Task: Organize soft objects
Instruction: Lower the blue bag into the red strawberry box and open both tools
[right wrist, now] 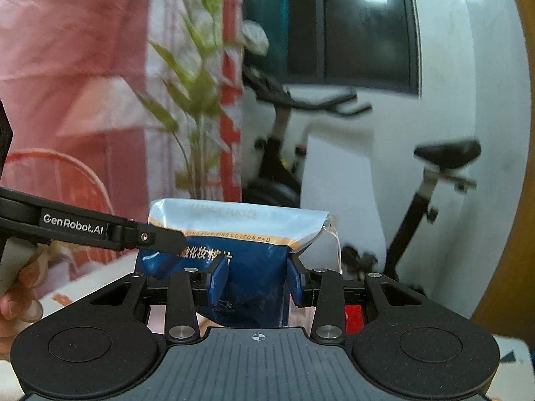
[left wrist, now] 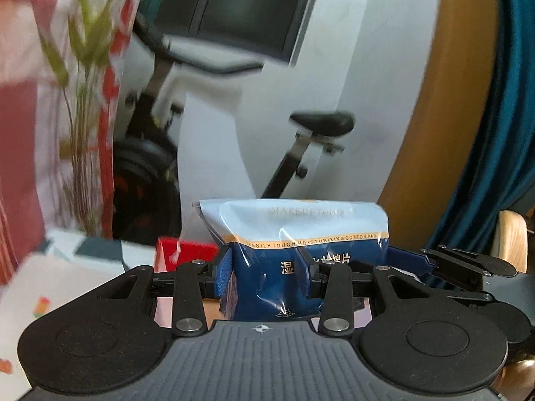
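Blue pads of left gripper (left wrist: 269,279) pinched on lower part of cotton-pad pouch (left wrist: 294,234); pouch held upright at 12 o'clock from its camera. Right gripper (right wrist: 257,282) pinched likewise on other end of the pouch, with left gripper's finger entering from 9 o'clock. Two-sided grip judged needed because soft bag sags. Pouch raised clear of any surface; destination not seen. Red box (left wrist: 182,255) at 10 o'clock, partly hidden. Exercise bike (left wrist: 301,140) and potted plant (left wrist: 83,67) blurred behind. Hand (right wrist: 20,287) cut off at 8 o'clock.

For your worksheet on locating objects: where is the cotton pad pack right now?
In both wrist views the cotton pad pack sits centre frame, gripped by the left gripper and the right gripper, with an exercise bike behind it.
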### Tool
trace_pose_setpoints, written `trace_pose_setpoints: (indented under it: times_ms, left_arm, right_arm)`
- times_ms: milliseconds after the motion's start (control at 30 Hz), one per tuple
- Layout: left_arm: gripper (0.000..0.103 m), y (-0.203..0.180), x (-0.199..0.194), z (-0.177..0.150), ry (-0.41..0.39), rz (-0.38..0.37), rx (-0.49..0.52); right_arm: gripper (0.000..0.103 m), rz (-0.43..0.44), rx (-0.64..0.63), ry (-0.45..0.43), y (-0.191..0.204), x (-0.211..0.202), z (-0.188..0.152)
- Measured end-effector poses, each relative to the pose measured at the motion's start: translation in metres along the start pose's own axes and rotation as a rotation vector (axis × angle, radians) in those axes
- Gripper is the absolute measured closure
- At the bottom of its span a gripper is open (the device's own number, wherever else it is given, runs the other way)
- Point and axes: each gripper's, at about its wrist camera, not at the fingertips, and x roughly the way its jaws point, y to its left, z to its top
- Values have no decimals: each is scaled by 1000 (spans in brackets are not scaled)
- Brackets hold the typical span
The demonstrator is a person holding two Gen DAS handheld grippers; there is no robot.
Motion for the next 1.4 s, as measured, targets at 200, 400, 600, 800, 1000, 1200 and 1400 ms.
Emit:
trace_pose_setpoints:
  times_ms: [200, 400, 600, 800, 1000, 1200, 1400]
  left_arm:
    - [61, 20, 72, -18, 220, 5, -92]
    - [61, 31, 105, -42, 382, 6, -89]
    - [61, 34, 117, -55, 453, 12, -63]
    - [59, 32, 118, -61, 477, 17, -50]
    - [59, 33, 114, -60, 467, 45, -37]
    - [59, 27, 102, -55, 408, 92, 42]
    - [55, 20, 78, -54, 341, 104, 92]
  right_arm:
    - [68, 17, 187, 227, -29, 55, -30]
    - [68, 15, 313, 385, -46, 81, -63]
    - [68, -9, 325, 456, -45, 91, -80]
    - [68, -22, 330, 497, -44, 96, -86]
    - [68, -78, 310, 494, -44, 98, -88]
    - [67, -124, 244, 442, -38, 87, -80]
    - [45, -114, 177, 353, -30, 56, -71]
